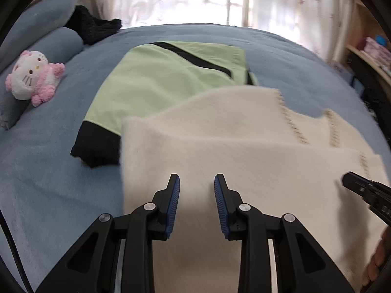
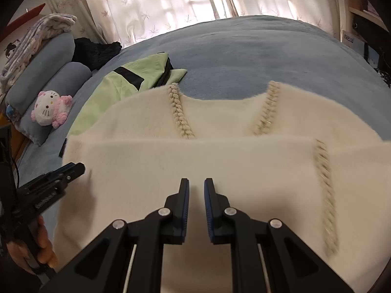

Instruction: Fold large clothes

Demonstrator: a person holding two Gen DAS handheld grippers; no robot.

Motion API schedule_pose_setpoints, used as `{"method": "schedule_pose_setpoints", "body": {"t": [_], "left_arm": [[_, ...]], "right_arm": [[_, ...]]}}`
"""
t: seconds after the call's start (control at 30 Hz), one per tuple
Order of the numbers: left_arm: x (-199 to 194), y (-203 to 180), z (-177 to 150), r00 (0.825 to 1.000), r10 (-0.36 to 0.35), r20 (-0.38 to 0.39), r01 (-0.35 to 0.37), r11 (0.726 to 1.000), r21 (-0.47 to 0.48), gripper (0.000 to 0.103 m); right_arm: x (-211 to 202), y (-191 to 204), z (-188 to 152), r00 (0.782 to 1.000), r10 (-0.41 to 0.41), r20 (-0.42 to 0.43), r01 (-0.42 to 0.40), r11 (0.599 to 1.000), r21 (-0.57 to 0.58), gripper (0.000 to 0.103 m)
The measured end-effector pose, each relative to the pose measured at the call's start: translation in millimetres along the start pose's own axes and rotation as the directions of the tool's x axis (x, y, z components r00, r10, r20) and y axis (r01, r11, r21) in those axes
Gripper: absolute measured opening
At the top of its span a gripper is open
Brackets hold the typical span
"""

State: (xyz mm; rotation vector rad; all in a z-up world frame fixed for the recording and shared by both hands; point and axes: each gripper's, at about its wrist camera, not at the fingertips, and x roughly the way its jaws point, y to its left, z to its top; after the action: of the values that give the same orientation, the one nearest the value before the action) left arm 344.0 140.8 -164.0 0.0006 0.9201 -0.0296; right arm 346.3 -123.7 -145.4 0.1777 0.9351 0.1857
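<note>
A: Nearest first. In the left wrist view, at bottom centre, the left gripper point(image 1: 197, 183) stands with its blue-padded jaws parted a modest way, and nothing is between them. The fluffy cream knitted sweater with braided stitch lines point(image 1: 232, 151) lies just beyond and under the tips.

B: And the other one? In the right wrist view the right gripper point(image 2: 196, 186) sits bottom centre with only a narrow slit between its pads. I see no cloth pinched there either; the sweater point(image 2: 195, 156) shows through the gap.

A: Agreed, neither holds anything. The sweater fills the lower half of both frames, and one layer already seems laid over another, with a straight fold edge crossing the middle of the right view.

B: So I judge a fold has been laid, and the next grab matters. I would take both corners of the near edge at matching spots and lift evenly, so the braids stay lined up.

A: Also keep the cream cloth off the light green garment with black bands point(image 1: 171, 78), which it overlaps at centre frame.

B: Farther off, the blue bedspread point(image 2: 256, 56) is bare to the upper right. The pink and white plush cat toy point(image 1: 34, 78) rests at far left, well apart.
</note>
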Motion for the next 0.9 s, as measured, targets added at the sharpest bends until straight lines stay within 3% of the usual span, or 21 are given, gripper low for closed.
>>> {"method": "schedule_pose_setpoints", "body": {"t": [0.07, 0.13, 0.33, 0.43, 0.73, 0.83, 0.9], "left_arm": [[10, 5, 1, 0.997, 0.062, 0.037, -0.062, 0.998, -0.002, 0.028], [15, 14, -1, 0.994, 0.078, 0.075, -0.078, 0.997, -0.002, 0.028], [18, 29, -2, 0.991, 0.061, 0.116, -0.061, 0.998, -0.003, 0.028], [18, 29, -3, 0.991, 0.068, 0.116, -0.068, 0.998, -0.001, 0.028], [8, 27, -1, 0.989, 0.131, 0.071, -0.133, 0.991, 0.029, 0.029], [-6, 29, -1, 0.992, 0.123, 0.042, -0.124, 0.992, 0.015, 0.059], [-17, 29, -3, 0.992, 0.118, 0.045, -0.118, 0.993, 0.012, 0.065]], "right_arm": [[11, -2, 6, 0.999, -0.041, 0.008, 0.041, 0.999, -0.022, 0.012], [18, -15, 13, 0.996, -0.086, 0.021, 0.087, 0.996, -0.022, 0.012], [7, -76, 15, 0.969, -0.242, 0.043, 0.241, 0.970, 0.019, 0.012], [-4, -95, 8, 0.981, -0.191, 0.041, 0.189, 0.981, 0.047, 0.011], [-18, -90, 8, 0.981, -0.195, 0.025, 0.192, 0.978, 0.083, 0.012], [-26, -92, 3, 0.982, -0.190, 0.009, 0.188, 0.976, 0.108, 0.012], [-34, -94, -2, 0.983, -0.185, -0.004, 0.184, 0.974, 0.129, 0.012]]}}
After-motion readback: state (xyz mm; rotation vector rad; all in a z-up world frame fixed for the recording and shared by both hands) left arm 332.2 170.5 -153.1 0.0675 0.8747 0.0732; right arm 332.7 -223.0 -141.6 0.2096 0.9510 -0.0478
